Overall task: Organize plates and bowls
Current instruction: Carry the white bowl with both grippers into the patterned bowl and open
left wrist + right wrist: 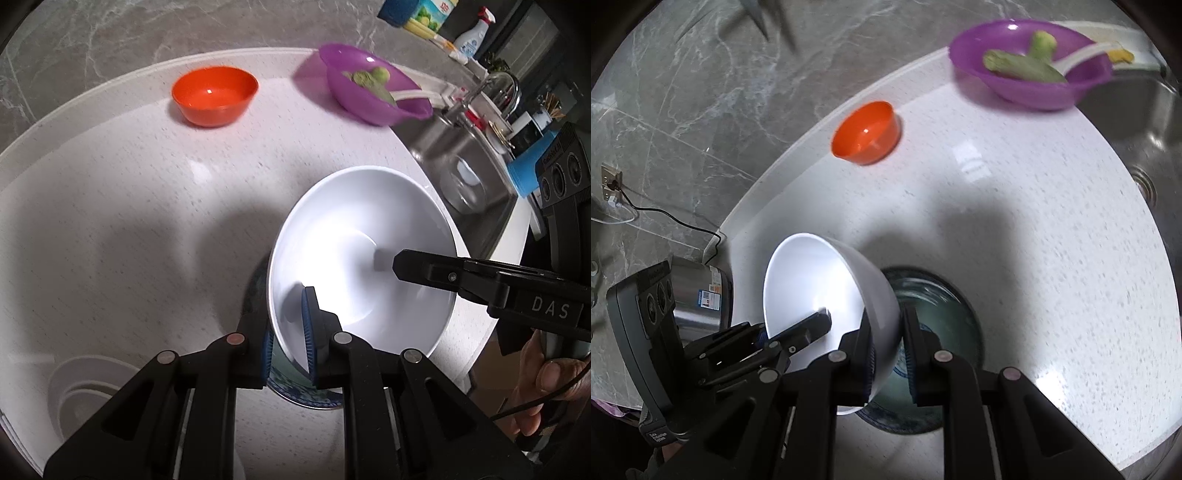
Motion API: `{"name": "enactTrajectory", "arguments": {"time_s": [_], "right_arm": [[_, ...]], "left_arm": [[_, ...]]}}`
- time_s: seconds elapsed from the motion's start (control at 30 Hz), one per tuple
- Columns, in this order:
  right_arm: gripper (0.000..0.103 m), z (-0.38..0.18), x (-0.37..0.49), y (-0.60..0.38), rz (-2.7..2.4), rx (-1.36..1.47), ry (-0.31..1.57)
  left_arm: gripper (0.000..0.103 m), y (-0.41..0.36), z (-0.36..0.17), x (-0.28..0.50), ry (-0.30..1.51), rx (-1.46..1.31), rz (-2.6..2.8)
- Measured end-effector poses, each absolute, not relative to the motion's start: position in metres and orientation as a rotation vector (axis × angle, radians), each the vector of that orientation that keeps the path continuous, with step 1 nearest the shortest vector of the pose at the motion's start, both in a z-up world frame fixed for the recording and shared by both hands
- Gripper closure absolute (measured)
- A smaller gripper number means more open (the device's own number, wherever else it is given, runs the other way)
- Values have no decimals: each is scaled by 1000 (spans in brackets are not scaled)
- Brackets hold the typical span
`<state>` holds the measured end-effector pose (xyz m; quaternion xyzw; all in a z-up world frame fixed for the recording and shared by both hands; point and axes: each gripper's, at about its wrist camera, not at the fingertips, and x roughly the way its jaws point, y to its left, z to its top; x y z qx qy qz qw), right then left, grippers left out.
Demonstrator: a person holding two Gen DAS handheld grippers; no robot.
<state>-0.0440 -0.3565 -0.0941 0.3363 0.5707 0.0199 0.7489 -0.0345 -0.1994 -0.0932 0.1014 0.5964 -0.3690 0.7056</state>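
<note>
A white bowl [365,236] is held tilted over a dark blue-green bowl [942,314] on the white counter [129,206]. My left gripper [290,332] is shut on the white bowl's near rim, one pad inside and one outside. My right gripper [888,354] is shut on the opposite rim of the white bowl [812,273]; one of its fingers [424,269] reaches inside the bowl in the left wrist view. An orange bowl [214,94] stands farther back. A purple bowl [369,86] holding green vegetable pieces and a white spoon stands at the back right.
A steel sink [469,166] with a tap lies right of the counter, with bottles behind it. A steel appliance [698,295] stands at the counter's left end with a cable to a wall socket. A grey marble wall [701,92] backs the counter.
</note>
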Motion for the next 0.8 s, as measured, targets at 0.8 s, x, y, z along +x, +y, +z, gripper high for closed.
{"name": "enactTrajectory", "arguments": {"time_s": [0.8], "right_arm": [[91,-139,-62,-360,48,686,1332]], "left_arm": [[90,-203,-152,-65,1379,354,-745]]}}
